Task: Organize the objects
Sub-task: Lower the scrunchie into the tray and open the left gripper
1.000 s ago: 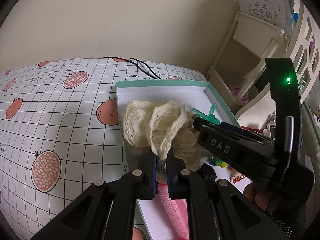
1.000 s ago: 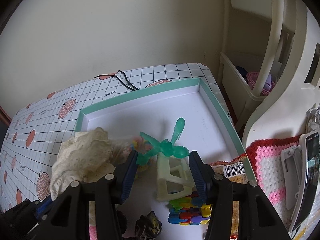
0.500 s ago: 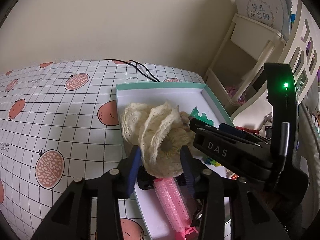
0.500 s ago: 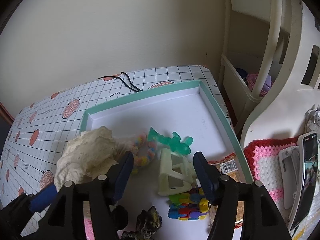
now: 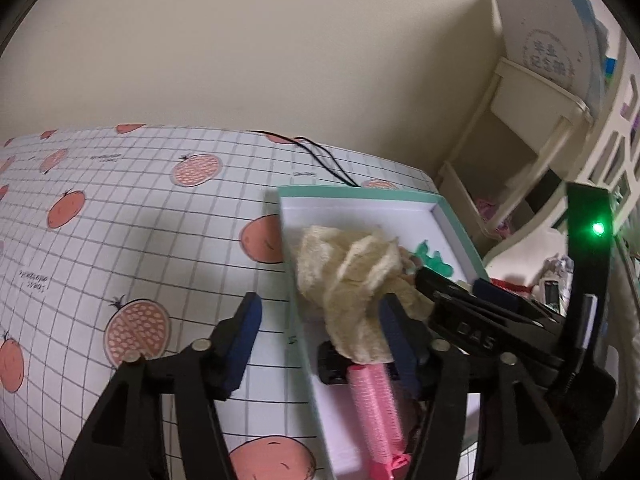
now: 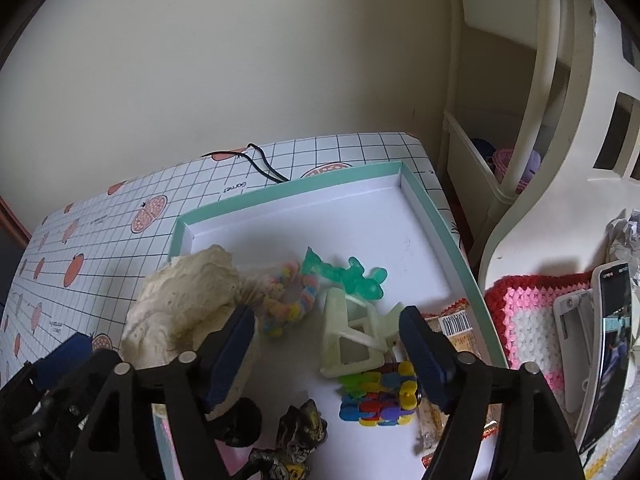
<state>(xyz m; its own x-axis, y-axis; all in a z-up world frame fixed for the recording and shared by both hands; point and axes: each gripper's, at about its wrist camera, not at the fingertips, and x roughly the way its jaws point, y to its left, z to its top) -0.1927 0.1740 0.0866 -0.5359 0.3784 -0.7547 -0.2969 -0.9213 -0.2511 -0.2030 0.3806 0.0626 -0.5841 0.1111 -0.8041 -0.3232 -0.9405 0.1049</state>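
While both grippers hang above the box (image 6: 434, 216), a teal-rimmed tray with a white floor on the fruit-print tablecloth (image 5: 120, 216), neither one holds anything. The left gripper (image 5: 320, 328) has its jaws spread wide, one blue pad over the tablecloth, the other over the box beside the cream lace cloth (image 5: 352, 276), which lies bunched against the box's 9 o'clock wall. A pink hair roller (image 5: 376, 404) lies just below the cloth, toward 6 o'clock. The right gripper (image 6: 326, 344) is likewise spread apart, framing a pale plastic frame (image 6: 352, 340) near the box's middle. Touching that frame at 12 o'clock is a green toy figure (image 6: 356, 278); a pastel bead bracelet (image 6: 286, 300) lies between it and the cloth. At 6 o'clock sit a multicoloured block cluster (image 6: 378, 400) and a dark dinosaur figure (image 6: 298, 436).
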